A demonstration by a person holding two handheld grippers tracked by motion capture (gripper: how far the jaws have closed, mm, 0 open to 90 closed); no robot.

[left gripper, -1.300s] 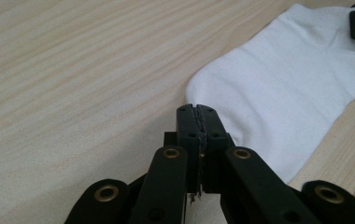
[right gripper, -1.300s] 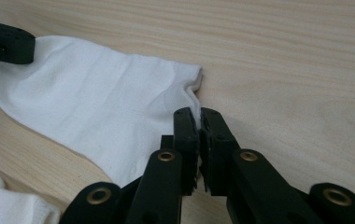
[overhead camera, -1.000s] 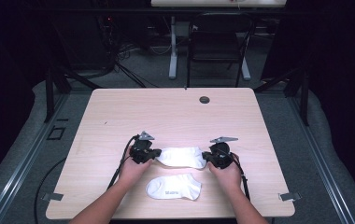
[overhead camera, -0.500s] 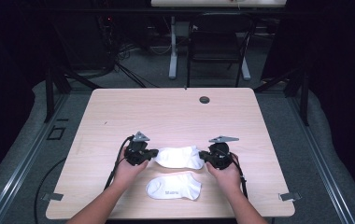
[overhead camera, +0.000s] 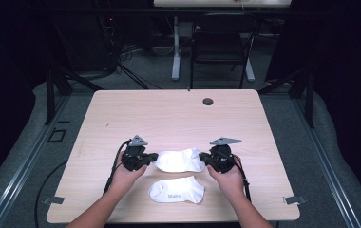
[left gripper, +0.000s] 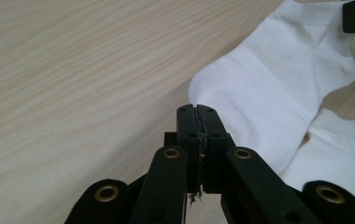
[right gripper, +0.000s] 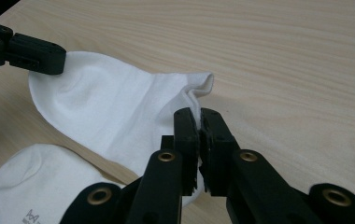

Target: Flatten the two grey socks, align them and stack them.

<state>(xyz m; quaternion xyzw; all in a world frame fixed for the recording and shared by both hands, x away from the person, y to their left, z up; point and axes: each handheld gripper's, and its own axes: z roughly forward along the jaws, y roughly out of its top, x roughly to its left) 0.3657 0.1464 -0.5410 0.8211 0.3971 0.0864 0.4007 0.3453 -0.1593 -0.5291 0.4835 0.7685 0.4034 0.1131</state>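
White sock [overhead camera: 178, 160] pinched at both ends, left gripper [overhead camera: 151, 157] and right gripper [overhead camera: 203, 159] unmoved since earlier.

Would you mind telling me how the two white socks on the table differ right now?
The far sock is pinched at its two ends by the left gripper and the right gripper; the near sock lies free. The near sock shows small grey print; the far sock looks plain. Both are white ankle socks lying sideways.
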